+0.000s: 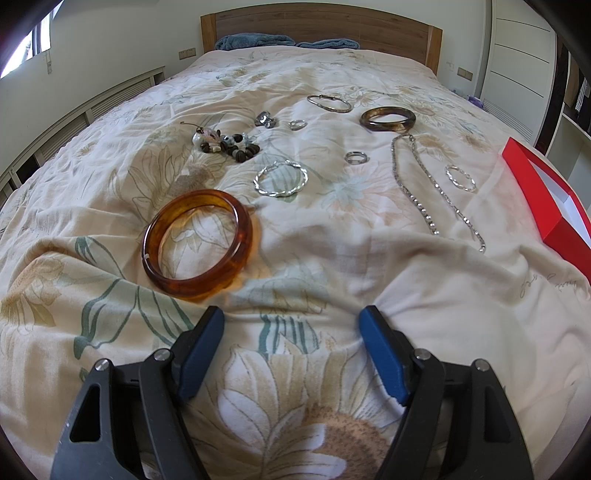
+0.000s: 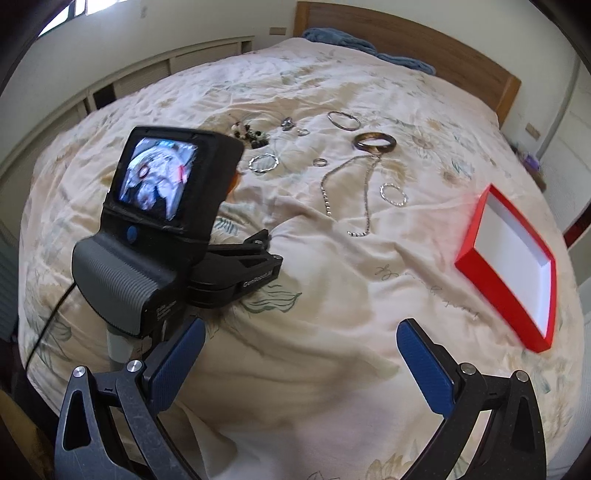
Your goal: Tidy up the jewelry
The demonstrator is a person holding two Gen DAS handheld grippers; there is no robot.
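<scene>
Bed [image 1: 332, 258]: jewelry scattered; amber bangle [image 1: 197, 242] nearest left claw [image 1: 291, 325].
Red box [image 2: 513, 266]: right side.
Claws: left, right claw [image 2: 301, 345] wide apart, holding nothing.

I see a cream bedspread [image 1: 332, 229] printed with tan sunflowers and grey-green leaves. On it, the nearest bangle [image 1: 197, 242] is translucent amber-orange, while the far bangle [image 1: 388, 118] is mottled dark brown and gold. The twisted hoop [image 1: 280, 179], the long chain [image 1: 417, 184] and the smaller twisted hoop [image 1: 460, 178] all read silver to me. The beaded cluster [image 1: 229, 142] mixes dark brown, white and a touch of pink. My right view shows the box [image 2: 476, 264] bright red outside, white inside. Both the left gripper [image 1: 291, 354] and right gripper [image 2: 301, 365] have blue pads on black frames. The headboard [image 1: 321, 26] is warm brown wood, with blue towels [image 1: 255, 40] below it.
</scene>
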